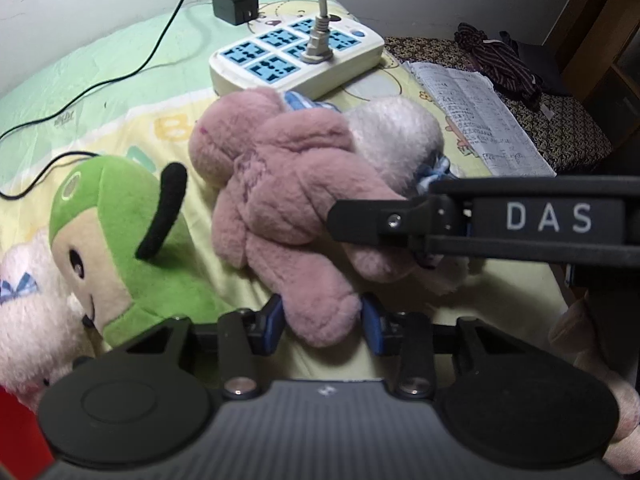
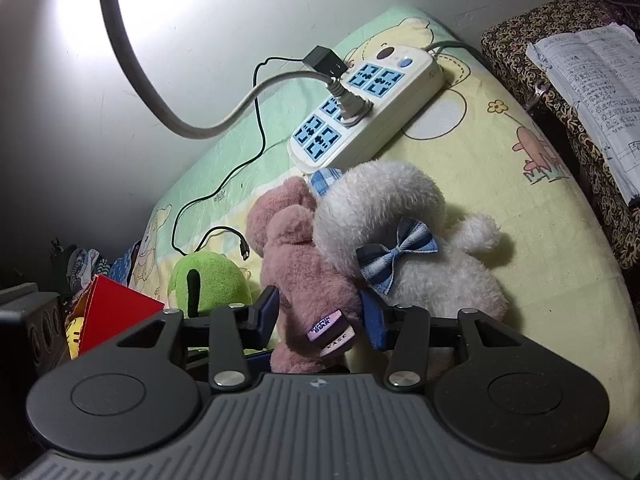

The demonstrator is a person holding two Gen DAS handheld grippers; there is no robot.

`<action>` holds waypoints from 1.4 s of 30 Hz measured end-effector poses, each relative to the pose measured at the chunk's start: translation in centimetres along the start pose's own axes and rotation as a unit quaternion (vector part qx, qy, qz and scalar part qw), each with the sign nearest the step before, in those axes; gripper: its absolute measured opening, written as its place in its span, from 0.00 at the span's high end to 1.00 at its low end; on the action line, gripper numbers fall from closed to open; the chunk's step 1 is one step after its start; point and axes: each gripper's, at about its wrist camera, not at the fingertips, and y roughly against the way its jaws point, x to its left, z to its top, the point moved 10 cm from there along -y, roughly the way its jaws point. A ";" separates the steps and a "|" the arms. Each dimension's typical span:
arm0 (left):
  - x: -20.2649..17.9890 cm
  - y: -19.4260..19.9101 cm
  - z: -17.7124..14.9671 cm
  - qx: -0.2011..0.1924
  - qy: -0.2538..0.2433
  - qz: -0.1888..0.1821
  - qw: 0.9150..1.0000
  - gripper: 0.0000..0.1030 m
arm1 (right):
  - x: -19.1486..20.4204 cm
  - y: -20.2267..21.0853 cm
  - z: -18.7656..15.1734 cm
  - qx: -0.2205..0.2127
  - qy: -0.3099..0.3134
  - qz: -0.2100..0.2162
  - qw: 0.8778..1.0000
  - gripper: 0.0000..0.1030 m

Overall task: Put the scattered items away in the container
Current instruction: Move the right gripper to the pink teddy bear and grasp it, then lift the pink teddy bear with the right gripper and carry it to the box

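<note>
A pink plush bear [image 1: 288,184] lies on the bed sheet, leaning against a white plush with a blue bow [image 2: 420,248]. My left gripper [image 1: 324,320] is shut on one of the pink bear's limbs, its blue pads pressing both sides. My right gripper [image 2: 320,316] is shut on another part of the same bear, beside its sewn label tags. In the left wrist view, one of the right gripper's fingers [image 1: 372,222] reaches in from the right onto the bear. A green plush [image 1: 120,220] lies to the left. The corner of a red box [image 2: 116,308] shows at the lower left.
A white power strip [image 1: 296,56] with a plug in it lies behind the toys, next to a black adapter [image 1: 234,4] and its thin cable. An open notebook [image 1: 480,120] rests on patterned cloth at the right. Another pale plush [image 1: 24,320] sits at the left edge.
</note>
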 end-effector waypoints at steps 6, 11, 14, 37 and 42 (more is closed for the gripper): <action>0.4 0.4 -0.2 0.002 -0.003 -0.006 1.000 0.71 | 0.0 -0.3 -0.4 0.015 -0.031 0.019 0.999 0.66; 0.5 1.8 -1.2 0.010 -0.002 -0.027 1.000 0.71 | 0.6 0.7 -1.0 0.022 -0.057 0.043 0.997 0.67; 0.1 3.2 -2.3 0.011 -0.016 -0.032 0.999 0.71 | 0.9 1.4 -1.6 0.028 -0.071 0.054 0.996 0.67; -2.9 7.7 -14.8 0.091 -0.063 -0.125 0.986 0.71 | 0.4 7.8 -13.1 0.119 -0.124 0.058 0.983 0.65; -2.4 8.4 -14.7 0.070 -0.067 -0.114 0.989 0.52 | -0.6 7.9 -13.8 0.114 -0.137 0.032 0.984 0.63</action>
